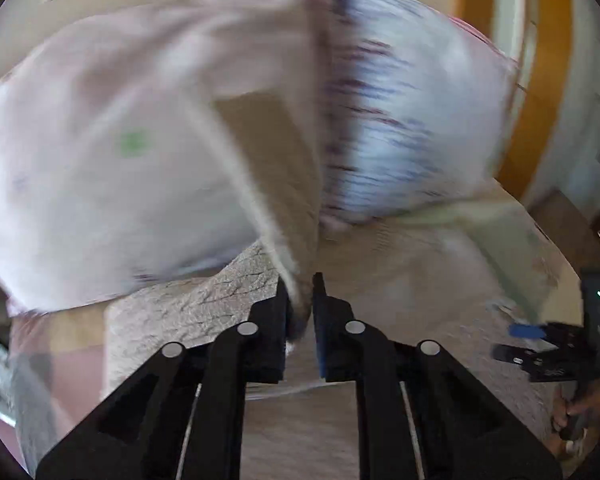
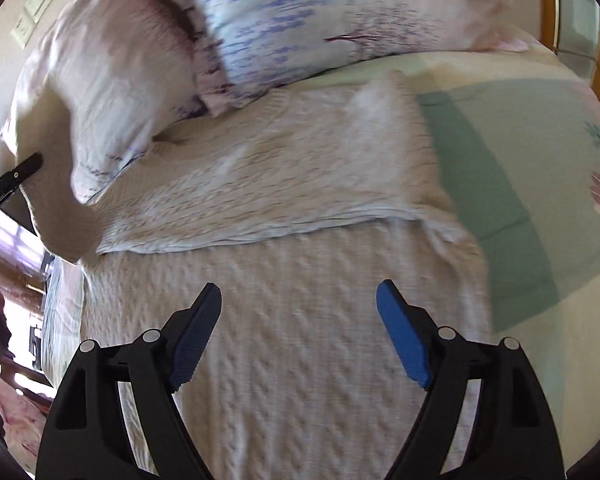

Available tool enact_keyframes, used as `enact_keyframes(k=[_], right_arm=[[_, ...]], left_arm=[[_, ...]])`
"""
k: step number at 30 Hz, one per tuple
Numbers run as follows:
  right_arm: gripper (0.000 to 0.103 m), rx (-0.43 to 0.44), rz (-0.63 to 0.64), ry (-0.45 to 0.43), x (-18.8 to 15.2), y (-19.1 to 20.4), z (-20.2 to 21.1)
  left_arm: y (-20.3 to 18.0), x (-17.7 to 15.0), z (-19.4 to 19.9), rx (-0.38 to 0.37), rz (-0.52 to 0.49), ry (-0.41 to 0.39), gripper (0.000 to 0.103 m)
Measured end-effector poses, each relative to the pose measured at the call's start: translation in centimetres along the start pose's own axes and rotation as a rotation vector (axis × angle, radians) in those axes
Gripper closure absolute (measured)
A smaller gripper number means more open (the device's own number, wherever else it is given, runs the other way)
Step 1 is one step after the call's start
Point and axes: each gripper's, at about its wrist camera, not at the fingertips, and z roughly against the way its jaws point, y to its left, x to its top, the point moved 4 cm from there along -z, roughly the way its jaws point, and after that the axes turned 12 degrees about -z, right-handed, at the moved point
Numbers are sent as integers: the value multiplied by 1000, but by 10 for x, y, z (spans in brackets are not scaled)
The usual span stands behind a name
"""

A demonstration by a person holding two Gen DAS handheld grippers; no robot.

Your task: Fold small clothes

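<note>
A cream cable-knit sweater (image 2: 284,280) lies spread on the bed, its far part folded over in a band (image 2: 268,184). My left gripper (image 1: 300,296) is shut on a corner of this sweater (image 1: 204,300) and lifts it; the cloth rises from between the fingers. In the right wrist view the left gripper's tip (image 2: 28,164) shows at the far left edge by the lifted cloth. My right gripper (image 2: 300,300) is open and empty, just above the sweater's near part. It also shows in the left wrist view (image 1: 548,344) at the right edge.
Two pink pillows, one plain (image 2: 112,80) and one with a blue-purple print (image 2: 320,16), lie at the bed's head. A green and cream floral bedspread (image 2: 540,168) covers the right side. A wooden headboard (image 1: 540,92) stands behind.
</note>
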Motion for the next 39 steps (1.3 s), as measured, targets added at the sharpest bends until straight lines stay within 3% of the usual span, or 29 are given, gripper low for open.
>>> enact_keyframes(k=[1, 3, 5, 7, 9, 12, 14, 16, 17, 19, 20, 22, 23, 25, 28, 30, 32, 35, 37, 38, 39], right_arm=[[22, -9, -8, -1, 1, -7, 2], [22, -12, -40, 2, 4, -23, 10], [22, -3, -65, -9, 2, -37, 25], [22, -1, -80, -11, -4, -51, 38], [22, 13, -118, 23, -14, -65, 45], [23, 34, -194, 105, -35, -87, 48], [26, 51, -241, 154, -53, -98, 49], [27, 80, -253, 172, -64, -100, 53], [36, 118, -262, 205, -72, -98, 54], [44, 193, -288, 280, -89, -94, 53], [63, 249, -305, 335, -103, -92, 51], [85, 308, -340, 432, -124, -92, 44], [87, 318, -352, 453, -130, -91, 42], [92, 365, -392, 460, -137, -92, 38], [94, 475, -438, 406, -114, -82, 41], [94, 552, -429, 346, -82, -66, 44], [94, 645, -402, 251, -31, -42, 46], [94, 735, -397, 118, 47, -15, 35], [93, 715, -418, 33, 95, -5, 16], [87, 686, -439, 11, 110, -6, 5], [79, 641, -484, -4, 132, -9, -14]], left_arm=[[-27, 4, -16, -28, -40, 22, 71], [-53, -8, -45, -23, -43, 113, 67], [-36, -39, -45, -51, 100, 172, 67], [-8, -83, -23, -50, 260, 187, 50], [18, -136, 2, 17, 354, 227, 43], [37, -201, 27, 61, 469, 300, 41], [39, -231, 36, 27, 564, 329, 41], [33, -245, 50, -15, 611, 279, 42], [28, -250, 54, -51, 626, 271, 44], [14, -262, 63, -136, 669, 245, 69], [6, -264, 63, -165, 686, 246, 72], [-9, -272, 66, -202, 712, 239, 85], [-16, -276, 65, -233, 735, 251, 91], [-25, -276, 61, -250, 759, 250, 95], [-22, -264, 58, -298, 791, 220, 97], [-6, -242, 62, -327, 779, 146, 97], [30, -201, 58, -315, 731, 43, 97], [85, -138, 42, -251, 663, -84, 97], [115, -98, 16, -161, 621, -103, 93], [129, -84, -1, -122, 640, -100, 79], [138, -78, -13, -99, 649, -85, 44]])
